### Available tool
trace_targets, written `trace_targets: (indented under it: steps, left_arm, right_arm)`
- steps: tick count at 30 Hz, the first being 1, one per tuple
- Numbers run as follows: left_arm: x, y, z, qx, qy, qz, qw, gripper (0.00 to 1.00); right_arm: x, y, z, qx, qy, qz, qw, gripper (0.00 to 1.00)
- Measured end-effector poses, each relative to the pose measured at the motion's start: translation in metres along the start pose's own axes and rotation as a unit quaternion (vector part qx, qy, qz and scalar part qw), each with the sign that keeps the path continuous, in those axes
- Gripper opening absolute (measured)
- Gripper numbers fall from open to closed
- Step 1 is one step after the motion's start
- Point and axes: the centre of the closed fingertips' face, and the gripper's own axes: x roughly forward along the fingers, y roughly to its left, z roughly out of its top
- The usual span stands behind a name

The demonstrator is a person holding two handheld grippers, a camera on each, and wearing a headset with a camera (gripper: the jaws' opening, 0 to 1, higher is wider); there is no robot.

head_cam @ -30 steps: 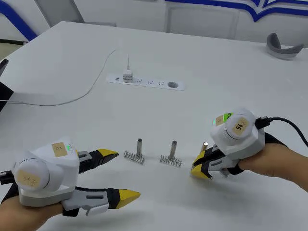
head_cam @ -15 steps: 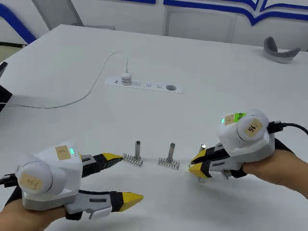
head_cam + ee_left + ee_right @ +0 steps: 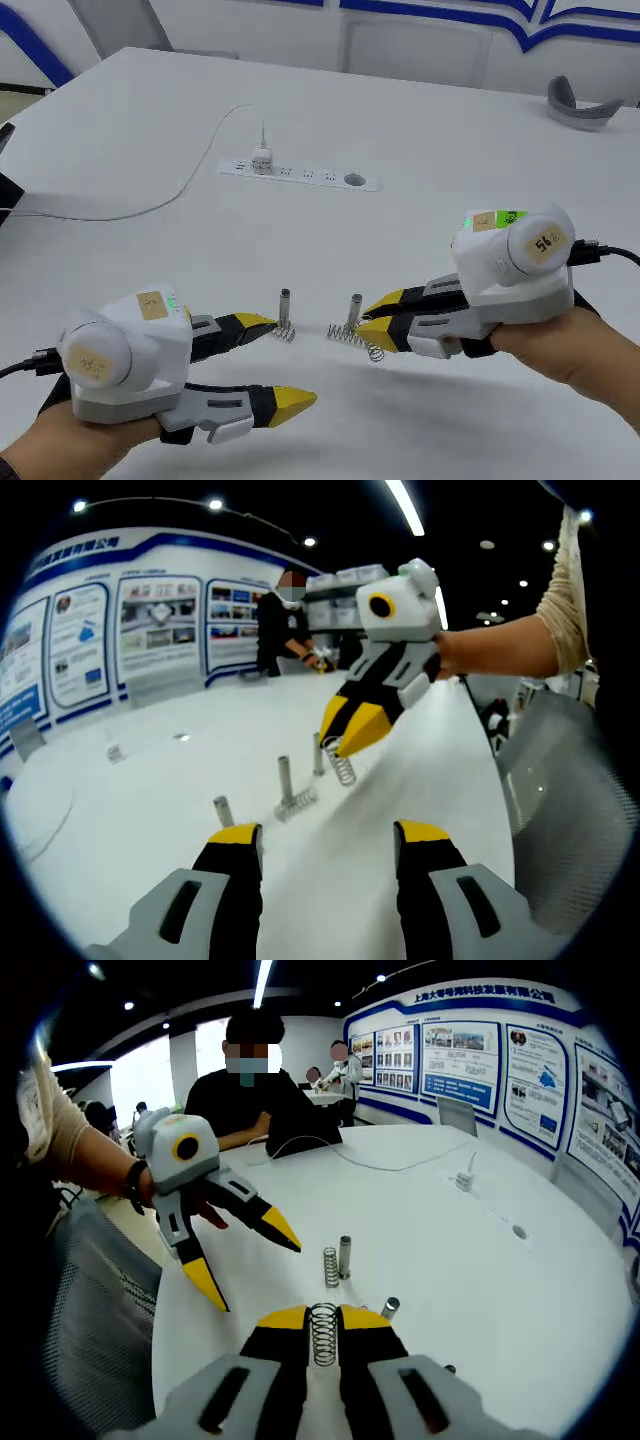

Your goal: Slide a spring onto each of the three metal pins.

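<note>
Steel coil spring (image 3: 322, 1334) clamped in my right gripper (image 3: 325, 1313), over the white workbench (image 3: 420, 180).
The yellow-tipped jaws of my right gripper stand narrow, pinching the spring crosswise near one short upright grey metal pin (image 3: 355, 308). A second spring (image 3: 343, 334) lies on the bench at that pin's foot, and a third spring (image 3: 285, 333) lies by the left-hand pin (image 3: 285, 303). My left gripper (image 3: 275, 362) hovers close by, jaws wide, gripping nothing.
</note>
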Motion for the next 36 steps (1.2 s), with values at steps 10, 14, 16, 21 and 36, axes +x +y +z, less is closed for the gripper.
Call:
trace_targets:
  steps: [10,14,16,21,36]
  left_arm:
    - [0.010,-0.005,0.012,-0.013,-0.021,-0.010,0.9997,0.48]
    - [0.011,-0.004,0.019,-0.022,-0.035,-0.008,0.9991,0.44]
    - [0.010,-0.004,0.021,-0.027,-0.040,-0.008,0.9988,0.41]
    - [0.009,-0.003,0.026,-0.026,-0.049,-0.008,0.9984,0.33]
    - [0.007,0.000,0.032,-0.013,-0.059,-0.004,0.9982,0.12]
  right_arm:
    - [0.007,0.019,0.028,0.020,-0.048,0.027,0.9983,0.12]
    - [0.010,0.028,0.037,0.014,-0.059,0.035,0.9976,0.12]
    - [0.011,0.030,0.041,0.013,-0.064,0.038,0.9971,0.12]
    - [0.014,0.037,0.049,0.014,-0.079,0.047,0.9957,0.12]
    - [0.014,0.039,0.052,0.005,-0.084,0.048,0.9953,0.12]
